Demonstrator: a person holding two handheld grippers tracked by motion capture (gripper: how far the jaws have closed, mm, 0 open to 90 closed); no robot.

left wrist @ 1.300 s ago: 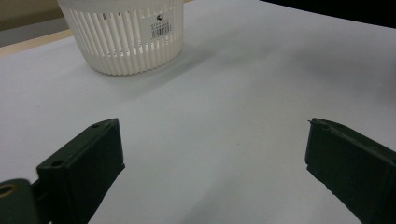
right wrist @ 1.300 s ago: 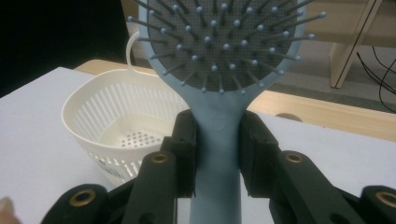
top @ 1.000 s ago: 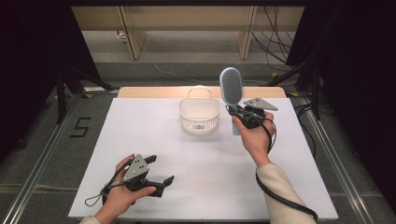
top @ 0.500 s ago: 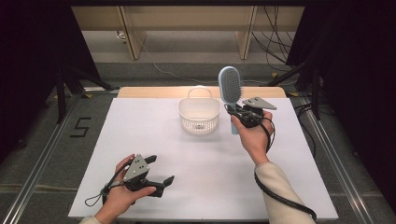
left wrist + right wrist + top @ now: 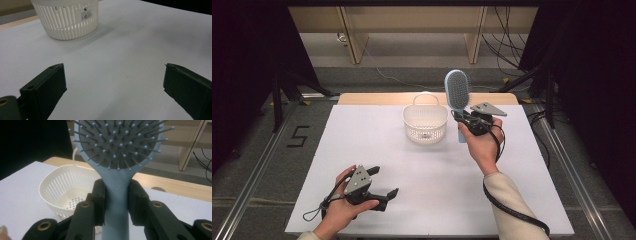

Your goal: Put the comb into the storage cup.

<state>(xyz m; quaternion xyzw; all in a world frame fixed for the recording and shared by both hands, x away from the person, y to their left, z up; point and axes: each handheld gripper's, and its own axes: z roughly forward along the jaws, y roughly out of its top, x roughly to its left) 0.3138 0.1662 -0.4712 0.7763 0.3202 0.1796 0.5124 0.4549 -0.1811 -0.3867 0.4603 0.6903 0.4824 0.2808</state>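
Beside the white basket (image 5: 425,123), at its right, the right gripper (image 5: 462,119) holds a blue hairbrush (image 5: 457,90) upright, jaws clamped on the handle just below the bristled head, clear of the tabletop (image 5: 432,170). Likely step: placing the brush in the basket. To do it well, carry the brush over the rim, tip the head downward, lower it inside, then release. Near the front edge, the left gripper (image 5: 384,186) rests with jaws wide apart and empty.

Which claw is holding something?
The right claw: it pinches the blue hairbrush by its handle, upright beside the white basket. The left claw is open and empty.
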